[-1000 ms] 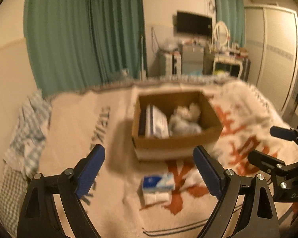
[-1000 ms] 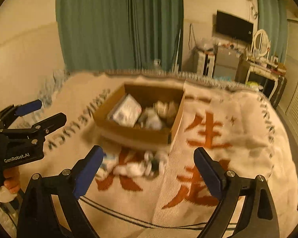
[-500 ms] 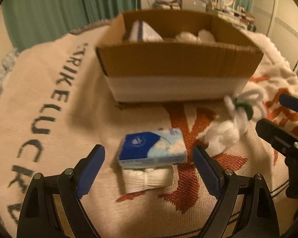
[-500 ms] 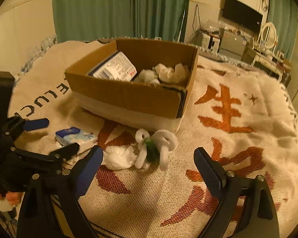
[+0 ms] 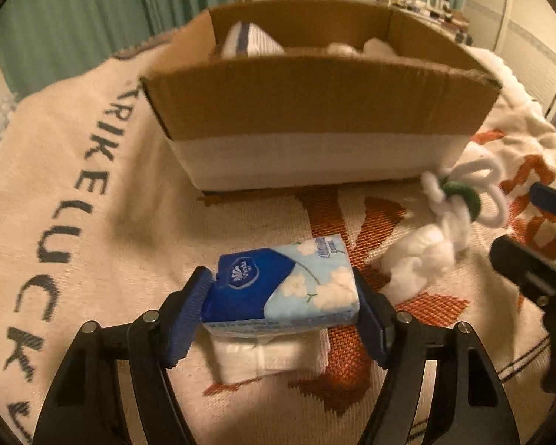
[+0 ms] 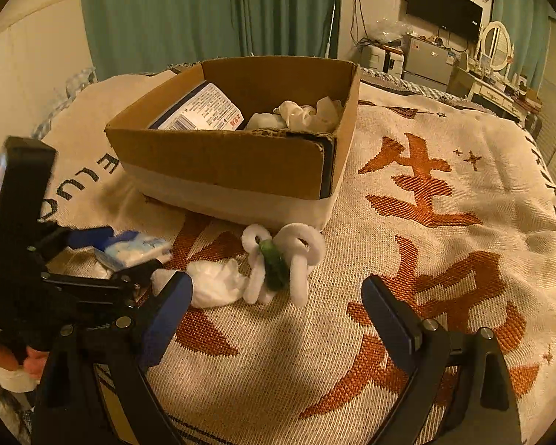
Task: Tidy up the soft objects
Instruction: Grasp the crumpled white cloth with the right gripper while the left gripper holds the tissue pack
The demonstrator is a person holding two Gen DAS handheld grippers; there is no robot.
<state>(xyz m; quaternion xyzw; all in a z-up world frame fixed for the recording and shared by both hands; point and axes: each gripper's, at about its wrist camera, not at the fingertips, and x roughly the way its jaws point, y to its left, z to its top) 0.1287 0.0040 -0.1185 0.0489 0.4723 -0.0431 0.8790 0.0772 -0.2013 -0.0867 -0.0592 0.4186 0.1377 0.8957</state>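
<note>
My left gripper is shut on a blue and white tissue pack, held just above a white folded cloth on the blanket. The pack also shows in the right wrist view. A white crumpled wad and a white looped toy with a green middle lie in front of the cardboard box. The box holds a tissue pack and white soft items. My right gripper is open and empty, just short of the looped toy.
A cream blanket with orange characters and dark letters covers the bed. Green curtains hang behind. A TV, a dresser and a mirror stand at the far right.
My left gripper came down and forward and closed on the tissue pack, lifting it off the white cloth. My right gripper moved lower and nearer to the looped toy.
</note>
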